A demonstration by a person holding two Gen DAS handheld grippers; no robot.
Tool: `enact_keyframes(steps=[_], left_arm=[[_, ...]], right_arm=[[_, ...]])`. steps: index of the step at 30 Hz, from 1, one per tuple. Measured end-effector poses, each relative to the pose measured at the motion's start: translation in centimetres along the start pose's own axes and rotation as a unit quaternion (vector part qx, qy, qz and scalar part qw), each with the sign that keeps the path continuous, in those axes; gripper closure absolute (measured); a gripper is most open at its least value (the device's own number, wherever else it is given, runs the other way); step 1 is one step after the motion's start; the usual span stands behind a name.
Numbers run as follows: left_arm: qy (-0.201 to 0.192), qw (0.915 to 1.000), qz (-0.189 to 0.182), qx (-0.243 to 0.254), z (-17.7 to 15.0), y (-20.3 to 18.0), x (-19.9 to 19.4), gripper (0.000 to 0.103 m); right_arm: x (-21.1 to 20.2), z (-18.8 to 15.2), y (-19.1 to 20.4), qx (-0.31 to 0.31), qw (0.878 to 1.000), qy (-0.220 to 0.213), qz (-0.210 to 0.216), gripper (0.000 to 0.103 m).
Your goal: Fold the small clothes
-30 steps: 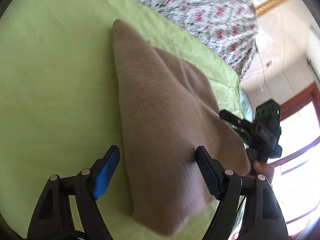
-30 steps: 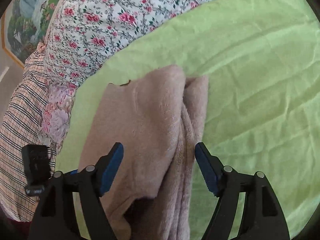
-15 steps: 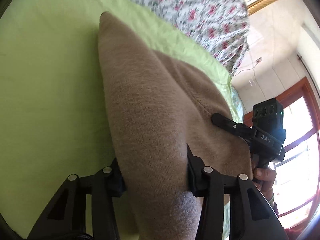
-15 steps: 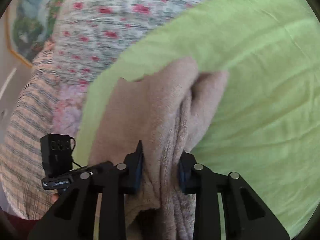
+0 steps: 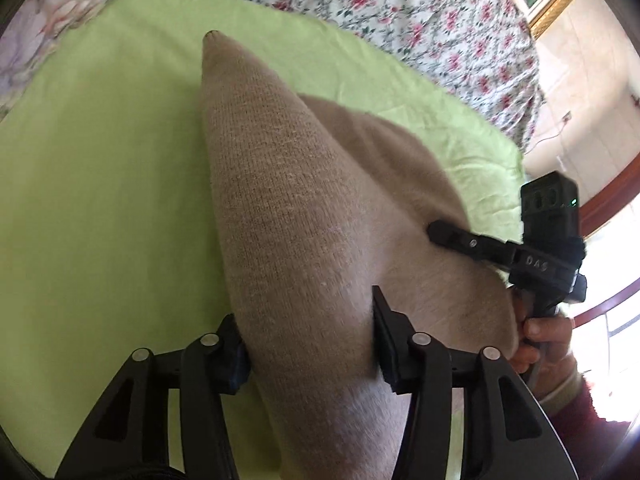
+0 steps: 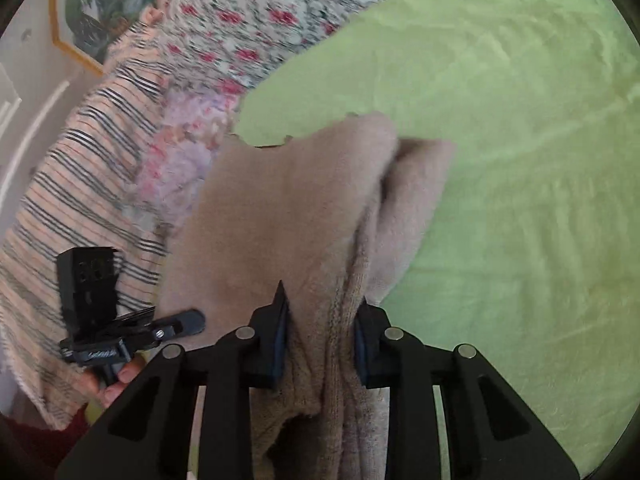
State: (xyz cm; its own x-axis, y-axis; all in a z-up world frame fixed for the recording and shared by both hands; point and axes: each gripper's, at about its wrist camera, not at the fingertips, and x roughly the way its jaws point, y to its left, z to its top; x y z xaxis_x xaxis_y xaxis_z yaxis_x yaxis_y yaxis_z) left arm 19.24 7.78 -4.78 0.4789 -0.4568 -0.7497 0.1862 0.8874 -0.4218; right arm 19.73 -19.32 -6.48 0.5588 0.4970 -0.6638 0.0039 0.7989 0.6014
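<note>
Left gripper [image 5: 308, 344] clamped on a thick fold of the tan knitted garment [image 5: 288, 216], pads pressing it from both sides, jaws easing slightly wider while cloth fills the gap. Right gripper [image 6: 322, 344] pinched on bunched layers of the same garment [image 6: 288, 216], cloth squeezed between both pads. Garment stretched ahead of both finger pairs, far tip pointing away beyond the left fingers, lying over the green sheet [image 5: 100, 200]. Floral bedding [image 5: 400, 8] past the sheet's far edge. Striped cloth [image 6: 80, 184] out to the left of the right fingers
</note>
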Motion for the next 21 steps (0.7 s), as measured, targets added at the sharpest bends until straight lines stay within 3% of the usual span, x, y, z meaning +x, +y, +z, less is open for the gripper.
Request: enact_keyframes(steps=[4, 10, 13, 16, 21], left_arm=[[-0.036, 0.999, 0.023, 0.014, -1.8, -0.8, -2.4, 0.048], [-0.097, 0.99, 0.087, 0.053, -7.1, -2.8, -7.8, 0.047], [-0.095, 0.9894, 0.093, 0.058, -10.1, -3.2, -9.0, 0.047], [-0.08, 0.9898, 0.102, 0.058, -12.6, -3.8, -8.1, 0.047], [-0.077, 0.9857, 0.142, 0.05, -12.8, -4.8, -5.4, 0.047]], right_arm=[[-1.2, -0.2, -0.2, 0.02, 1.0, -0.003, -0.017, 0.058], [-6.9, -2.8, 2.0, 0.008, 0.997, -0.064, -0.047, 0.057], [-8.9, -4.7, 3.7, -0.005, 0.997, -0.074, -0.023, 0.057], [-8.7, -6.6, 5.1, -0.023, 0.998, -0.053, -0.016, 0.057], [-5.8, -8.1, 5.7, -0.033, 0.999, -0.019, -0.028, 0.058]])
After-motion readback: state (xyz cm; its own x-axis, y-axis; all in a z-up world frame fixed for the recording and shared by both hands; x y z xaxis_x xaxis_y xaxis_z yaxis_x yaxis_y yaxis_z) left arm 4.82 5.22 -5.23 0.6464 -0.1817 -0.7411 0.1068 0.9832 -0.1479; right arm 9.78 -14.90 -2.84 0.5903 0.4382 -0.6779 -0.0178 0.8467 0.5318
